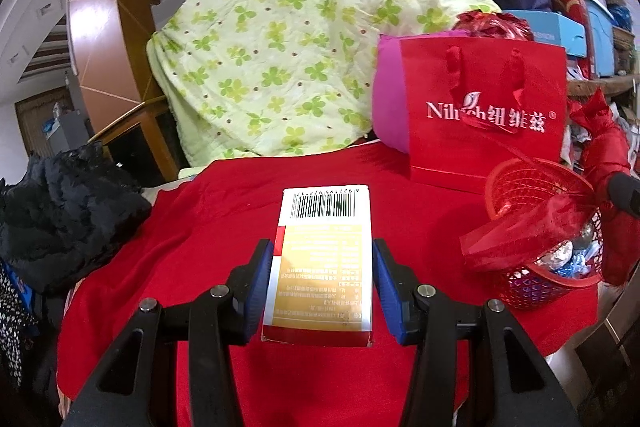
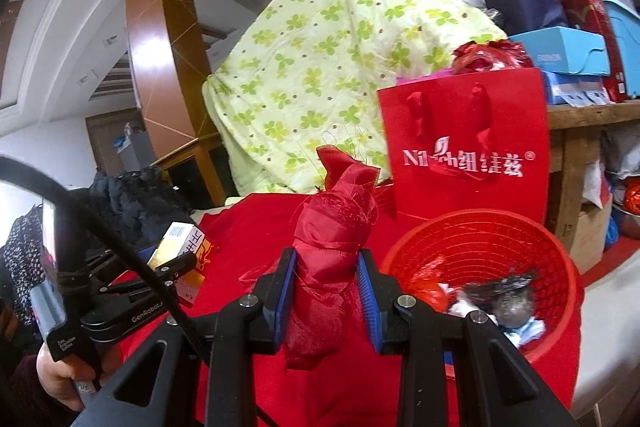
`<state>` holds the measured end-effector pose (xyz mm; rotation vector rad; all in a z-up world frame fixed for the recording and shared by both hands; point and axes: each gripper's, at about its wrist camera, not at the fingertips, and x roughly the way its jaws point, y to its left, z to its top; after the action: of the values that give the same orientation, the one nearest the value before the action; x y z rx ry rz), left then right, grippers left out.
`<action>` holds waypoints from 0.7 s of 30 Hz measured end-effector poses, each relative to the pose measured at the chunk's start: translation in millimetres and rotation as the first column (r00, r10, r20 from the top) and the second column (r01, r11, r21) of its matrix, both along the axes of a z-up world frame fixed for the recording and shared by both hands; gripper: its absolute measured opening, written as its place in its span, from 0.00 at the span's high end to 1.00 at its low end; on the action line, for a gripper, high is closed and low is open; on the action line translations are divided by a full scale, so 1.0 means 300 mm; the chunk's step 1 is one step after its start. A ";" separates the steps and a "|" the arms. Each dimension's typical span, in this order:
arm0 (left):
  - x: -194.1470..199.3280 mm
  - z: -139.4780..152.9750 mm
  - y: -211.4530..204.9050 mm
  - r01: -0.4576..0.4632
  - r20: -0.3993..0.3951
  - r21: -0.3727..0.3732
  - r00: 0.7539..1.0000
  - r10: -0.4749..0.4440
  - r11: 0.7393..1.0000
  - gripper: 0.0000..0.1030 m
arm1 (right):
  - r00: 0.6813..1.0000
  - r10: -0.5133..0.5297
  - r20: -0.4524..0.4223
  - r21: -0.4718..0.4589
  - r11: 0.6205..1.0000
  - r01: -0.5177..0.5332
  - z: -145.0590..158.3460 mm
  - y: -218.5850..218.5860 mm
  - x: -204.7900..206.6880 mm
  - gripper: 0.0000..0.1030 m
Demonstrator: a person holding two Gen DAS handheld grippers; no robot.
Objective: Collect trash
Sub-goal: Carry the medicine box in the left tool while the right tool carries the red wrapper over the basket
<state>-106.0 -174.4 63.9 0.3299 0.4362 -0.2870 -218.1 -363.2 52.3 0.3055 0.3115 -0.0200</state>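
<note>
My left gripper (image 1: 323, 269) is shut on a white and gold carton (image 1: 326, 259) with a barcode, held above the red cloth (image 1: 224, 211). Its blue pads (image 1: 262, 283) press the carton's two sides. In the right wrist view the same carton (image 2: 182, 245) shows at the left in the left gripper (image 2: 176, 263). My right gripper (image 2: 327, 285) is shut on a bundle of red fabric ribbon (image 2: 334, 239). A red mesh basket (image 2: 520, 235) stands just right of it, with foil wrappers and scraps inside. The basket (image 1: 516, 183) appears right of the carton too.
A red paper gift bag (image 1: 484, 115) stands behind the basket. A green clover-print quilt (image 1: 288, 39) is draped at the back. Dark clothing (image 1: 68, 211) lies at the left. Boxes (image 2: 568, 51) are stacked on a wooden shelf at the right. A hand (image 2: 60, 375) grips the left tool.
</note>
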 end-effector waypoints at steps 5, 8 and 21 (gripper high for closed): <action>-0.006 -0.002 -0.053 0.028 -0.001 0.012 1.000 -0.028 1.000 0.50 | 0.999 -0.036 0.000 0.008 0.999 0.036 -0.001 -0.050 -0.026 0.68; -0.011 -0.005 -0.081 0.044 -0.005 0.016 0.999 -0.044 0.999 0.50 | 0.998 -0.057 -0.001 0.014 0.998 0.057 -0.005 -0.079 -0.039 0.68; -0.042 -0.011 -0.197 0.102 0.004 0.049 0.995 -0.102 0.994 0.50 | 0.991 -0.137 0.000 0.048 0.989 0.137 -0.031 -0.202 -0.103 0.68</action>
<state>-118.7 -233.4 60.5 0.4020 0.4209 -0.3755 -249.0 -423.8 43.0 0.3737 0.2875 -0.1477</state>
